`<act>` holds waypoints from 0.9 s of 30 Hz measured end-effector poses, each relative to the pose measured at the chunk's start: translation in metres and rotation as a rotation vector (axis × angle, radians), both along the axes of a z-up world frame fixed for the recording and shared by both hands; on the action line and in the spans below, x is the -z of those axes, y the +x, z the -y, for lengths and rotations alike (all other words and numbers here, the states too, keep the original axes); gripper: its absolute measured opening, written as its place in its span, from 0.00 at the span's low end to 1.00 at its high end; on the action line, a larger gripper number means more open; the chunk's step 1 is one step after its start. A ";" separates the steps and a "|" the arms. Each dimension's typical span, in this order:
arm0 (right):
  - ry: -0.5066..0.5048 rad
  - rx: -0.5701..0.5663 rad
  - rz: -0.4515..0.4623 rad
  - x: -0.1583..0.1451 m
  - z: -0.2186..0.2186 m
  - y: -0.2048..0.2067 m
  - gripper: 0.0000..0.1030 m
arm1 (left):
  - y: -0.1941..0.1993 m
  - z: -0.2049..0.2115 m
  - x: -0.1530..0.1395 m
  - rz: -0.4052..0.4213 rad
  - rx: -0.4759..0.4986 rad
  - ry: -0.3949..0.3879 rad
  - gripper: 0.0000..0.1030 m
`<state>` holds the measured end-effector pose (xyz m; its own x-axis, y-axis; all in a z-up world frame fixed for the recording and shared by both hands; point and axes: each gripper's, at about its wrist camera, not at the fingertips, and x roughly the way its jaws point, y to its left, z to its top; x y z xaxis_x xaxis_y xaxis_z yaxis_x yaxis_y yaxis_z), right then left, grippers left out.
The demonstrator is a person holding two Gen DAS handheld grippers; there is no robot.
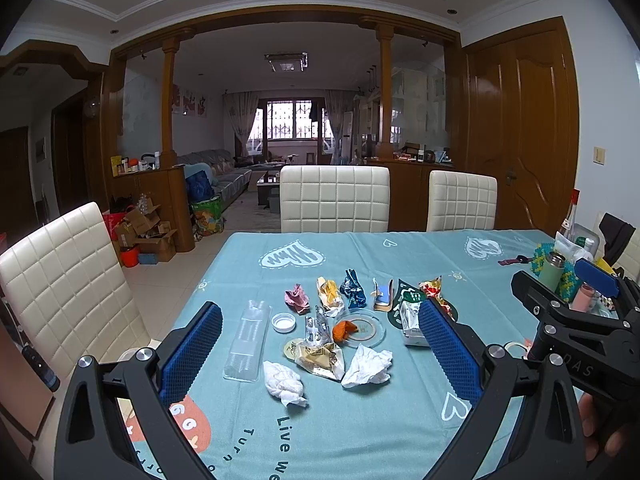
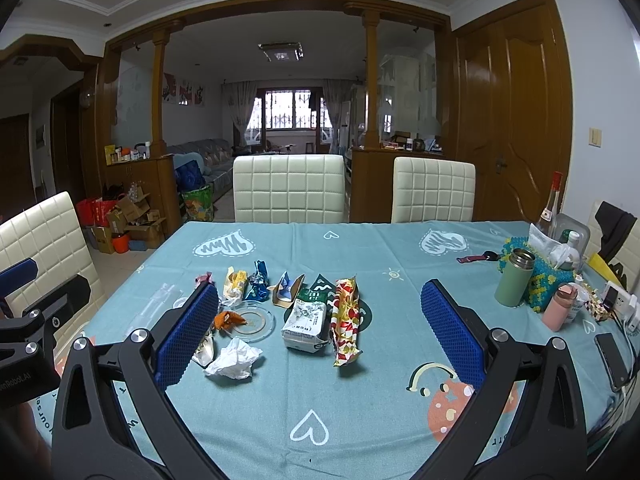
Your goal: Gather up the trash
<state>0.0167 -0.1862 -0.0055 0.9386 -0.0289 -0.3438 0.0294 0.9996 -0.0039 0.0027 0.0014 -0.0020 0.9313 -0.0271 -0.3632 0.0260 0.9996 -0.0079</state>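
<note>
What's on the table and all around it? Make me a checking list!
Surface: teal tablecloth with hearts.
Job's things: crumpled tissue, white pack, red-yellow wrapper, glass dish, clear tray, bottle cap.
Clutter: green flask, pink bottle, phone.
Grippers: left tool open; right tool open; both empty.
Cables: white lead by power strip.
Surroundings: white chairs.
</note>
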 end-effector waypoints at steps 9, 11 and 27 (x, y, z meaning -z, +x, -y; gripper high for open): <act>0.002 0.000 -0.003 0.000 0.000 0.001 0.97 | 0.001 0.001 0.005 -0.008 0.001 0.000 0.93; 0.004 -0.001 -0.003 0.001 -0.002 0.000 0.97 | 0.001 0.001 0.006 -0.009 0.001 0.000 0.93; 0.001 -0.007 -0.039 0.011 -0.002 0.010 0.97 | 0.013 -0.002 0.017 -0.055 -0.004 -0.002 0.93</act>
<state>0.0265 -0.1847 -0.0166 0.9248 -0.0224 -0.3799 0.0225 0.9997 -0.0041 0.0159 0.0037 -0.0185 0.9098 -0.0244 -0.4142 0.0218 0.9997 -0.0110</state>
